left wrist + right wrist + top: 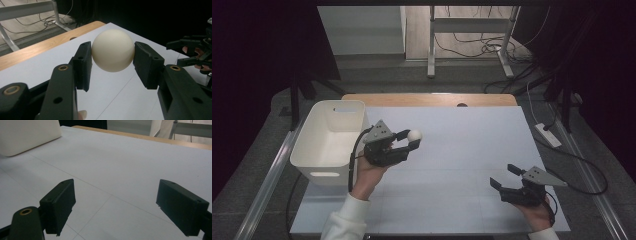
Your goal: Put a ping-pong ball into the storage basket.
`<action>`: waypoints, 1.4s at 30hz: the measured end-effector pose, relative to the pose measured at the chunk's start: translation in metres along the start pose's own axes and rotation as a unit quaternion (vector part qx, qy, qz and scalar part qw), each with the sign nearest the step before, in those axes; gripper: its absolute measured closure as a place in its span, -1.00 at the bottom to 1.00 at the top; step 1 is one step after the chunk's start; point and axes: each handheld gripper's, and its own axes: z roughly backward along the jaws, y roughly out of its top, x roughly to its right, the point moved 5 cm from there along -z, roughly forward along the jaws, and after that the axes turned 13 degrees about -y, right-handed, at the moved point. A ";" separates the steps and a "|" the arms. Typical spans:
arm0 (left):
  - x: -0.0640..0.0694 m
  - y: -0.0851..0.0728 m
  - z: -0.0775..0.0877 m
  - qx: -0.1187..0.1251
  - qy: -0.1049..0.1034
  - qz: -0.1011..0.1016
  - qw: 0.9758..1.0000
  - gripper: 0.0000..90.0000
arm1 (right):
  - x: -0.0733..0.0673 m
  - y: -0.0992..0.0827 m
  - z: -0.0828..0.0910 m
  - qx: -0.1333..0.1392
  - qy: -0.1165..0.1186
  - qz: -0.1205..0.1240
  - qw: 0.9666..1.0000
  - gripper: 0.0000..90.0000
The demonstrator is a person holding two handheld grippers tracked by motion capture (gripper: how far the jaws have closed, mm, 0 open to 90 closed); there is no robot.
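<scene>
Scene at the table, seen from the person's side. The left gripper [411,139] held a white ball [414,134] clamped between its two black pads, raised clear of the white table sheet [472,150]; the left gripper view showed each pad pressed against one flank of the ball [113,50], with the sheet visible underneath. The ball sat just to the right of the white bin [331,142], near its right wall but not over the opening.

The right gripper [504,176] rested low near the front right part of the sheet, well apart from the ball, its jaws spread wide with nothing between them; in its own view [115,205] only bare sheet lay between the pads, with a corner of the bin [27,135] at upper left.

Progress, as a judgement: the pick-up appeared complete, since the ball was lifted and firmly gripped. What seemed to remain was carrying it left over the bin's rim and letting it go, if the bin was indeed the destination.

Containers: the bin stood at the left edge of the sheet, upright, with handle slots in its near and far walls. The part of its interior that could be seen looked empty; the floor beneath the near wall was hidden.
</scene>
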 end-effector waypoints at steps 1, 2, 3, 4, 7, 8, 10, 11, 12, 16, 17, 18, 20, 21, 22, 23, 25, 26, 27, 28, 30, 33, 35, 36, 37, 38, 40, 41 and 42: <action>0.000 0.001 0.000 0.001 0.000 0.000 1.000 0.12 | 0.000 0.000 0.000 0.000 0.000 0.001 1.000 -0.66; 0.000 0.002 0.000 0.001 0.000 -0.002 1.000 0.12 | 0.000 0.000 0.000 0.001 0.000 -0.001 1.000 -0.66; 0.000 0.003 0.000 0.002 0.002 -0.001 1.000 0.12 | 0.000 0.000 0.000 0.001 0.000 -0.002 1.000 -0.66; 0.000 0.003 0.000 0.002 0.002 -0.001 1.000 0.12 | 0.000 0.000 0.000 0.001 0.000 -0.002 1.000 -0.66; -0.001 0.004 0.000 0.002 0.003 -0.001 1.000 0.12 | 0.000 0.000 0.000 0.001 0.000 -0.002 1.000 -0.66; -0.001 0.005 0.000 0.003 0.003 -0.002 1.000 0.12 | 0.000 0.000 0.000 0.001 0.000 -0.001 1.000 -0.66; -0.001 0.005 0.001 0.003 0.003 -0.002 1.000 0.12 | 0.000 0.000 0.000 0.001 0.000 -0.001 1.000 -0.66; -0.002 0.006 0.001 0.003 0.004 -0.002 1.000 0.12 | 0.000 0.000 0.000 0.001 0.000 -0.001 1.000 -0.66; -0.002 0.006 0.001 0.004 0.004 -0.002 1.000 0.12 | 0.000 0.000 0.000 0.001 -0.001 0.000 1.000 -0.66; -0.003 0.008 0.002 0.006 0.005 -0.002 1.000 0.12 | 0.000 0.000 0.000 0.001 0.000 -0.001 1.000 -0.66; -0.003 0.008 0.002 0.006 0.005 -0.002 1.000 0.12 | 0.000 0.000 0.000 0.002 -0.001 -0.001 1.000 -0.66; -0.003 0.008 0.002 0.006 0.006 -0.003 1.000 0.12 | 0.000 0.000 0.000 0.001 -0.001 -0.001 1.000 -0.66; -0.003 0.009 0.002 0.007 0.006 -0.004 1.000 0.12 | 0.000 0.000 0.000 0.000 -0.002 0.000 1.000 -0.66; -0.003 0.010 0.003 0.007 0.007 -0.004 1.000 0.12 | 0.000 0.000 0.000 0.000 -0.002 0.000 1.000 -0.66; -0.003 0.010 0.003 0.008 0.007 -0.004 1.000 0.12 | 0.001 0.000 0.000 -0.001 -0.003 0.001 1.000 -0.66; -0.003 0.010 0.003 0.008 0.007 -0.004 1.000 0.12 | 0.001 0.000 0.000 -0.001 -0.003 0.001 1.000 -0.66; -0.002 0.011 0.003 0.009 0.007 -0.005 1.000 0.12 | 0.000 0.000 0.000 0.000 -0.002 0.000 1.000 -0.66; -0.002 0.012 0.004 0.008 0.008 -0.006 1.000 0.12 | 0.000 0.000 0.000 0.000 -0.002 0.000 1.000 -0.66; -0.002 0.012 0.004 0.008 0.008 -0.006 1.000 0.12 | 0.000 0.000 0.000 0.001 -0.001 -0.001 1.000 -0.66; -0.002 0.013 0.004 0.009 0.008 -0.006 1.000 0.12 | 0.000 0.000 0.000 0.001 -0.001 -0.001 1.000 -0.66; -0.002 0.014 0.004 0.010 0.009 -0.008 1.000 0.12 | 0.000 0.000 0.000 0.001 -0.001 -0.001 1.000 -0.66; -0.002 0.015 0.005 0.010 0.009 -0.009 1.000 0.12 | 0.000 0.000 0.000 0.001 -0.001 -0.001 1.000 -0.66; -0.003 0.015 0.005 0.010 0.010 -0.008 1.000 0.12 | 0.000 0.000 0.000 0.001 -0.001 -0.001 1.000 -0.66; -0.003 0.015 0.005 0.010 0.011 -0.008 1.000 0.12 | 0.000 0.000 0.000 0.001 -0.001 -0.001 1.000 -0.66; -0.003 0.015 0.005 0.011 0.011 -0.008 1.000 0.12 | 0.000 0.000 0.000 0.001 -0.001 -0.001 1.000 -0.66; -0.004 0.015 0.006 0.011 0.012 -0.008 1.000 0.12 | 0.000 0.000 0.000 0.001 -0.001 -0.001 1.000 -0.66; -0.004 0.016 0.006 0.012 0.013 -0.007 1.000 0.12 | 0.001 0.000 0.000 0.000 -0.002 0.000 1.000 -0.66; -0.004 0.016 0.006 0.012 0.012 -0.007 1.000 0.12 | 0.001 0.000 0.000 0.000 -0.002 0.000 1.000 -0.66; -0.004 0.016 0.007 0.012 0.012 -0.008 1.000 0.12 | 0.001 0.000 0.000 0.000 -0.002 0.000 1.000 -0.66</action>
